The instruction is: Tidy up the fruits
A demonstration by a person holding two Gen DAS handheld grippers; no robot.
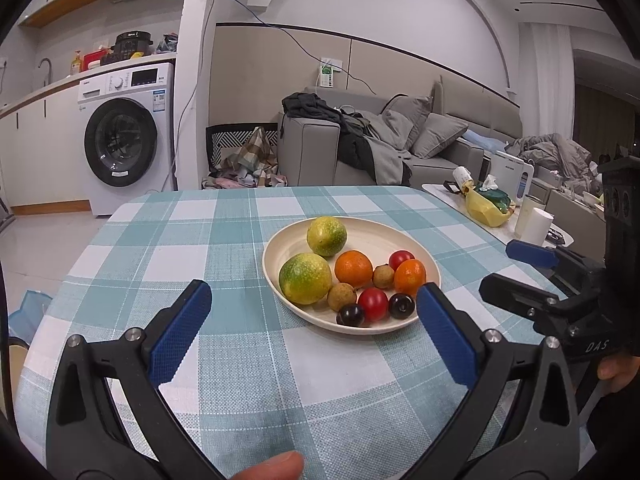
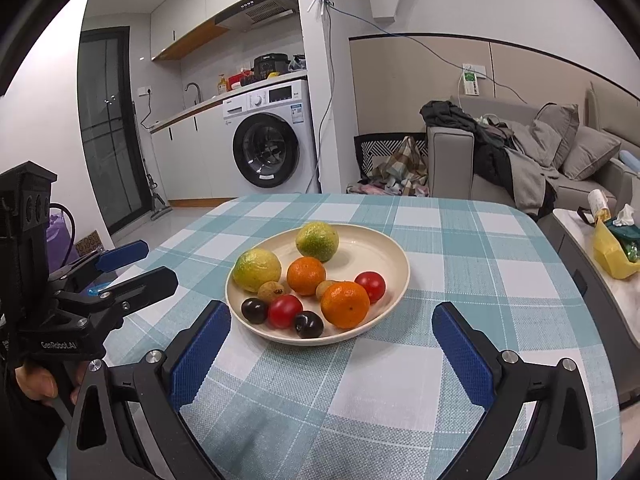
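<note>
A cream plate on the checked tablecloth holds two green-yellow citrus, two oranges, two red tomatoes, two dark plums and two small brown longans. My left gripper is open and empty, just in front of the plate's near left side. My right gripper is open and empty, in front of the plate's near rim.
The table with the teal-and-white checked cloth ends in rounded far corners. A side table at the right carries a yellow bag, cups and a kettle. A sofa and a washing machine stand beyond.
</note>
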